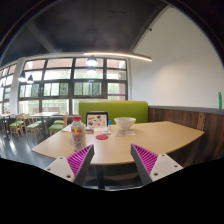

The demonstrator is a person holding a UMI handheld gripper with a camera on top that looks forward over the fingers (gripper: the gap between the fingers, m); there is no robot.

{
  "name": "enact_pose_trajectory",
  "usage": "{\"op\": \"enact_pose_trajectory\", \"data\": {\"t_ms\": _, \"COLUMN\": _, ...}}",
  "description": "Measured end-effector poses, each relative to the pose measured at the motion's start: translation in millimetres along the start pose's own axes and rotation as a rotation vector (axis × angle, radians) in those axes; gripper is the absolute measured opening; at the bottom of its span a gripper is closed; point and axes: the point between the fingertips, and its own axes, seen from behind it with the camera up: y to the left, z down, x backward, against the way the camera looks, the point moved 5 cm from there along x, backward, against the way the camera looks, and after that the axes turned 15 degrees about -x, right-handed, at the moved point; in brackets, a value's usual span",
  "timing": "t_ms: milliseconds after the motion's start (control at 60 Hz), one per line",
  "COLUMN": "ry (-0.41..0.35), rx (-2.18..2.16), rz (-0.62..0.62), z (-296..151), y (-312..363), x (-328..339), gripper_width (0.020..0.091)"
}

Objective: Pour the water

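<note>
A bottle with a red cap (77,129) stands on the light wooden table (120,143), to the left, beyond my left finger. Further back on the table, right of the middle, sits a white bowl (124,124). My gripper (112,160) is open, well short of both objects, its purple pads (146,158) spread wide with nothing between them. The table's near edge runs between the fingers.
A laptop or picture (97,120) stands on the table in front of a green bench back (113,109). Chairs and small tables (30,125) fill the room at the left under large windows. A wooden wall panel (190,117) runs along the right.
</note>
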Motion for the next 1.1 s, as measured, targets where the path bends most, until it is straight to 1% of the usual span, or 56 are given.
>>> {"op": "enact_pose_trajectory", "data": {"t_ms": 67, "ry": 0.003, "rx": -0.001, "rz": -0.019, "z": 3, "y": 6, "x": -4, "gripper_width": 0.0823}}
{"op": "enact_pose_trajectory", "data": {"t_ms": 233, "ry": 0.011, "rx": -0.009, "rz": -0.082, "z": 21, "y": 36, "x": -26, "gripper_width": 0.0823}}
{"op": "enact_pose_trajectory", "data": {"t_ms": 250, "ry": 0.016, "rx": -0.009, "rz": -0.088, "z": 23, "y": 38, "x": -18, "gripper_width": 0.0823}}
{"op": "enact_pose_trajectory", "data": {"t_ms": 267, "ry": 0.018, "rx": -0.009, "rz": -0.094, "z": 28, "y": 45, "x": -33, "gripper_width": 0.0824}}
{"op": "enact_pose_trajectory", "data": {"t_ms": 333, "ry": 0.03, "rx": -0.011, "rz": -0.129, "z": 37, "y": 63, "x": -50, "gripper_width": 0.0824}}
{"op": "enact_pose_trajectory", "data": {"t_ms": 350, "ry": 0.033, "rx": -0.013, "rz": -0.14, "z": 35, "y": 65, "x": -45, "gripper_width": 0.0823}}
{"op": "enact_pose_trajectory", "data": {"t_ms": 433, "ry": 0.022, "rx": -0.007, "rz": -0.182, "z": 46, "y": 96, "x": -73, "gripper_width": 0.0825}}
{"op": "enact_pose_trajectory", "data": {"t_ms": 483, "ry": 0.012, "rx": -0.014, "rz": -0.177, "z": 48, "y": 106, "x": -90, "gripper_width": 0.081}}
{"op": "enact_pose_trajectory", "data": {"t_ms": 583, "ry": -0.004, "rx": -0.044, "rz": -0.184, "z": 50, "y": 129, "x": -127, "gripper_width": 0.0809}}
{"op": "enact_pose_trajectory", "data": {"t_ms": 683, "ry": -0.038, "rx": -0.026, "rz": -0.157, "z": 44, "y": 142, "x": -163, "gripper_width": 0.0807}}
{"op": "enact_pose_trajectory", "data": {"t_ms": 783, "ry": -0.039, "rx": -0.006, "rz": -0.131, "z": 42, "y": 152, "x": -198, "gripper_width": 0.0807}}
{"op": "enact_pose_trajectory", "data": {"t_ms": 833, "ry": -0.041, "rx": 0.02, "rz": -0.124, "z": 41, "y": 157, "x": -211, "gripper_width": 0.0793}}
{"op": "enact_pose_trajectory", "data": {"t_ms": 850, "ry": -0.043, "rx": 0.028, "rz": -0.122, "z": 40, "y": 159, "x": -214, "gripper_width": 0.0776}}
{"op": "enact_pose_trajectory", "data": {"t_ms": 867, "ry": -0.046, "rx": 0.035, "rz": -0.123, "z": 39, "y": 161, "x": -216, "gripper_width": 0.0715}}
{"op": "enact_pose_trajectory", "data": {"t_ms": 900, "ry": -0.055, "rx": 0.042, "rz": -0.102, "z": 38, "y": 159, "x": -222, "gripper_width": 0.0518}}
{"op": "enact_pose_trajectory", "data": {"t_ms": 950, "ry": -0.061, "rx": 0.021, "rz": -0.082, "z": 37, "y": 154, "x": -227, "gripper_width": 0.0517}}
{"op": "enact_pose_trajectory", "data": {"t_ms": 1017, "ry": -0.072, "rx": 0.036, "rz": -0.092, "z": 38, "y": 158, "x": -224, "gripper_width": 0.0465}}
{"op": "enact_pose_trajectory", "data": {"t_ms": 1050, "ry": -0.076, "rx": 0.035, "rz": -0.094, "z": 37, "y": 157, "x": -223, "gripper_width": 0.0458}}
{"op": "enact_pose_trajectory", "data": {"t_ms": 1067, "ry": -0.077, "rx": 0.031, "rz": -0.097, "z": 36, "y": 155, "x": -224, "gripper_width": 0.0428}}
{"op": "enact_pose_trajectory", "data": {"t_ms": 1083, "ry": -0.077, "rx": 0.026, "rz": -0.101, "z": 36, "y": 155, "x": -224, "gripper_width": 0.043}}
{"op": "enact_pose_trajectory", "data": {"t_ms": 1100, "ry": -0.077, "rx": 0.025, "rz": -0.107, "z": 36, "y": 155, "x": -224, "gripper_width": 0.0402}}
